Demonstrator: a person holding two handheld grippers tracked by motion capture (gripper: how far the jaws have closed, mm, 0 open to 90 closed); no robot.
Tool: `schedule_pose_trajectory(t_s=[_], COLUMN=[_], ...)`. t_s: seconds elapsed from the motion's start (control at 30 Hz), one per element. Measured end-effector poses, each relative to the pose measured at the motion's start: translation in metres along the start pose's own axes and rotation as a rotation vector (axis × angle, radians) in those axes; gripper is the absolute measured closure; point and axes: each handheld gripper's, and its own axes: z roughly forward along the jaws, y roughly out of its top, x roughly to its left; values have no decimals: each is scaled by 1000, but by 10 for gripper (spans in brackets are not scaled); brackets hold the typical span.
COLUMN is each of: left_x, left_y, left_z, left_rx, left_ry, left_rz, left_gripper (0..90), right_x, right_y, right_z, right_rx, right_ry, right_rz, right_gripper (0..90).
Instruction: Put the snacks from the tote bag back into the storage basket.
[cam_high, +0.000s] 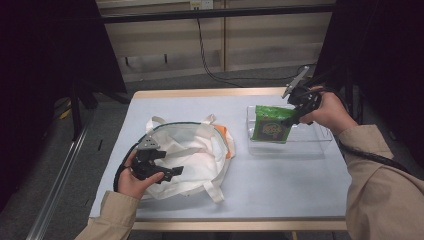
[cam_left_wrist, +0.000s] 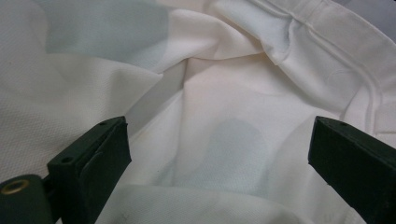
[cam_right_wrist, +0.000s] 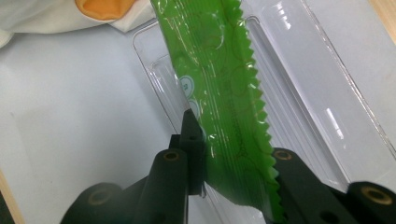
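Green snack packet (cam_high: 270, 123) upright in clear tray (cam_high: 320, 145), white tote bag (cam_high: 200, 150) lying open

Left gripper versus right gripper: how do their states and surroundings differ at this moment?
The left gripper has its jaws spread apart with nothing clamped, over the white cloth bag; the right gripper is shut on a green packet. The left sits low at the bag's opening, while the right holds its packet above the clear tray. Both are hand-held, with black jaws.
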Motion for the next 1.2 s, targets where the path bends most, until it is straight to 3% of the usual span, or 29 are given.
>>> schedule_pose_trajectory(t_s=[0.5,1.2], left_x=[0,-1], left_y=[-1,-1], left_z=[1,1], left_rx=[5,8], left_ry=[-2,-3], left_rz=[3,6], left_gripper=[56,57], right_x=[3,4], right_y=[-3,-8], right_z=[19,26], right_rx=[11,2], right_ry=[12,18], right_rz=[-10,-29], right_gripper=[762,754])
